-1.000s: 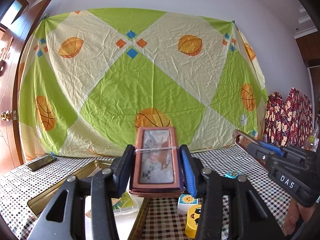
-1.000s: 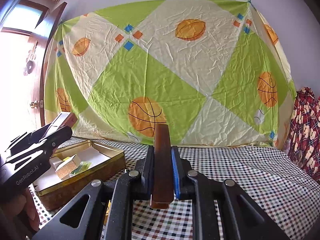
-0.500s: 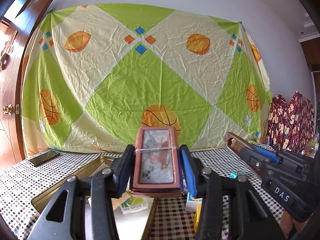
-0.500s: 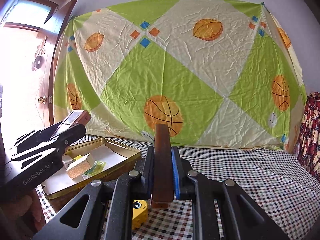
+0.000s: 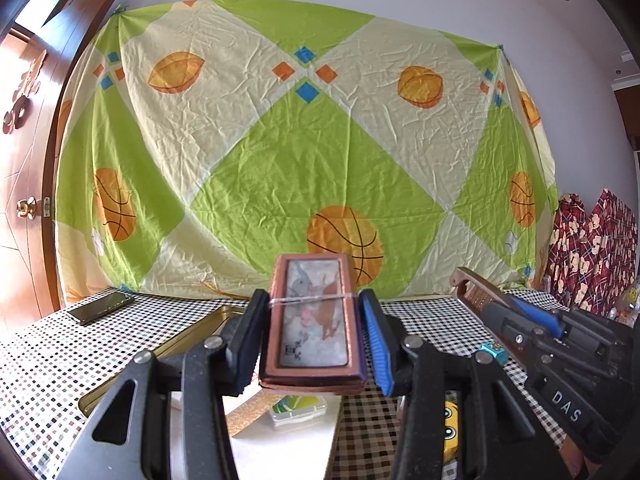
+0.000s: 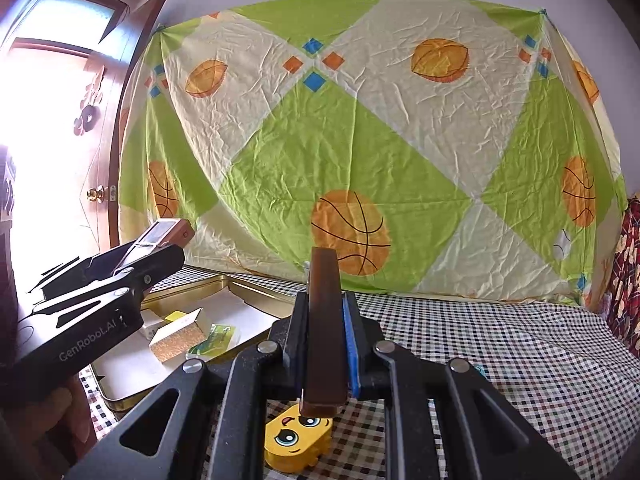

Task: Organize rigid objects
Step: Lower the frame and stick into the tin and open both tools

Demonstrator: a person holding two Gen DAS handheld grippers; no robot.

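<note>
Nearest in the left wrist view, the left hand-held gripper is clamped on a flat brown case with a picture on its lid and a rubber band round it. The case lies flat and level, gripped by its long sides, probably so it can be set down face up. In the right wrist view the right hand-held gripper is fully closed on a thin brown slab held on edge; what it is I cannot tell. The narrow grip suits slipping it into a gap.

Just below the right gripper a yellow toy block with a cartoon face sits on the checked table, outside the container. Left of it lies the open gold tin, lined white, and holding a cork-sided box, a small white box and a green-and-yellow packet. Both held items hover above the table near the tin, which looks like the place where they belong. A small blue item rests on the table further right, and a phone lies at the far left corner.

Behind the table hangs a green and cream sheet printed with basketballs, with a wooden door at the left.
</note>
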